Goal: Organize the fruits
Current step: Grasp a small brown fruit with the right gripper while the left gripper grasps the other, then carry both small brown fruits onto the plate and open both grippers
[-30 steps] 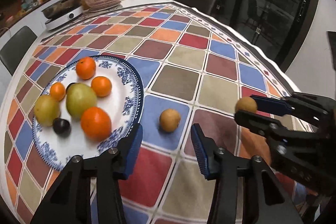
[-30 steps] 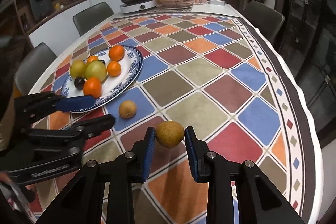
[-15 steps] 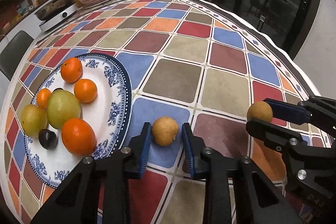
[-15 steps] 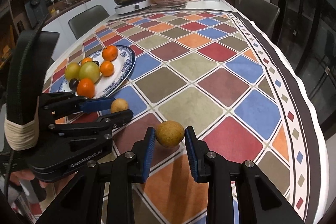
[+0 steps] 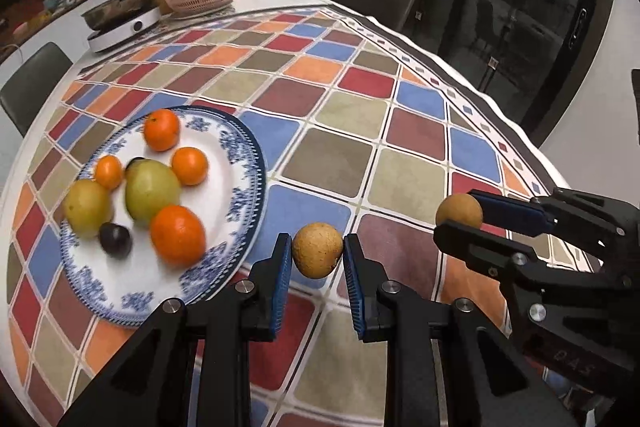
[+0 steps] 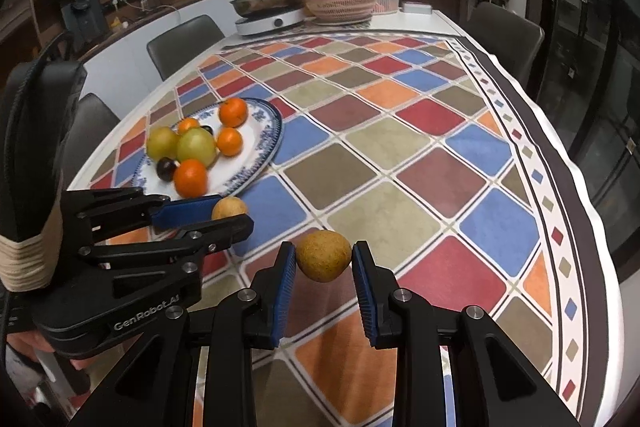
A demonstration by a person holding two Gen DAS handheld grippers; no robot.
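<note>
Two brown, rough-skinned round fruits are held above the table, one in each gripper. The left gripper is clamped on the first brown fruit, its blue pads pressed against both sides, just off the near rim of a blue-and-white patterned plate. The right gripper is clamped on the second brown fruit — held to the right of the first, near it but apart. On the plate lie four oranges, among them a large one at the front, two yellow-green fruits touching one another, and a dark plum. The table is covered by a tablecloth of red, blue, orange and tan diamonds. At its far end stand a hot-pot cooker and a pink basket of greens — with dark chairs drawn up round the edge.
</note>
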